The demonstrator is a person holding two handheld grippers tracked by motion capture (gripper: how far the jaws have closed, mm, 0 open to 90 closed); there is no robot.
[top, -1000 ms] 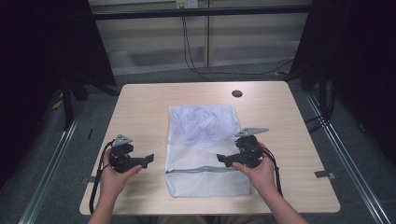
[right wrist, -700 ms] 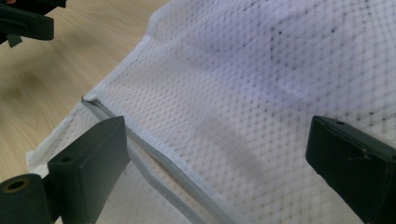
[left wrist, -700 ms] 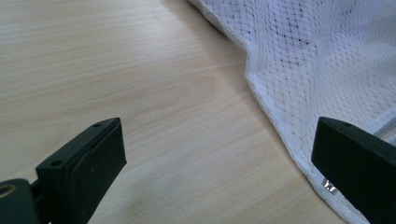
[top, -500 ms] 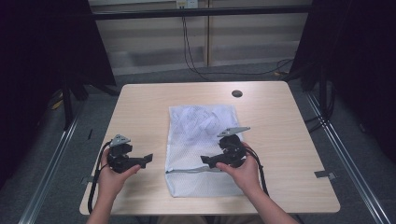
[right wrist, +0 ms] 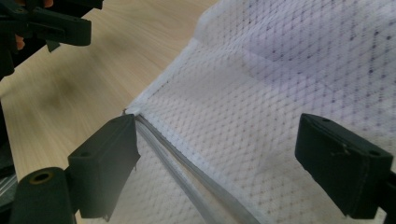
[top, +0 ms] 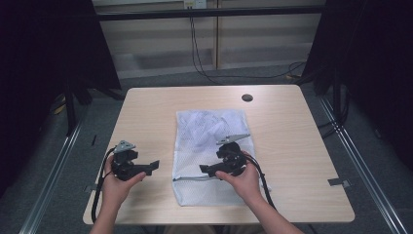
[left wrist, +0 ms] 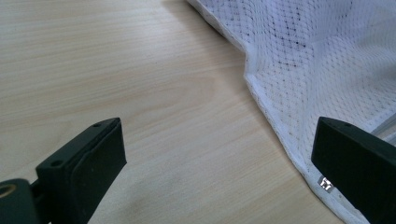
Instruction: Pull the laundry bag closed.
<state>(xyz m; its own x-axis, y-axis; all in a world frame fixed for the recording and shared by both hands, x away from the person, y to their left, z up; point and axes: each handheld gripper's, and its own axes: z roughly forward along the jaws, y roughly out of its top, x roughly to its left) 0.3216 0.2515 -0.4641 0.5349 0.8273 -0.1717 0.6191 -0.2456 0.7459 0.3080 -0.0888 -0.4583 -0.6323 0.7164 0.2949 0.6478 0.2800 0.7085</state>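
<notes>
I see the mesh bag flat at centre of the surface, zipper shut. My right tongs have just been closing some over it w/o gripping; left tongs open beside. Nothing opened yet.

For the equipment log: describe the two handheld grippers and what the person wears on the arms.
Both the left gripper and the right gripper are black, boxy units with two flat, block-shaped jaws showing small screw holes. Each carries a grey three-cornered plate on top and trails a black cable. The forearms are bare, with no sleeves or gloves in view.
</notes>
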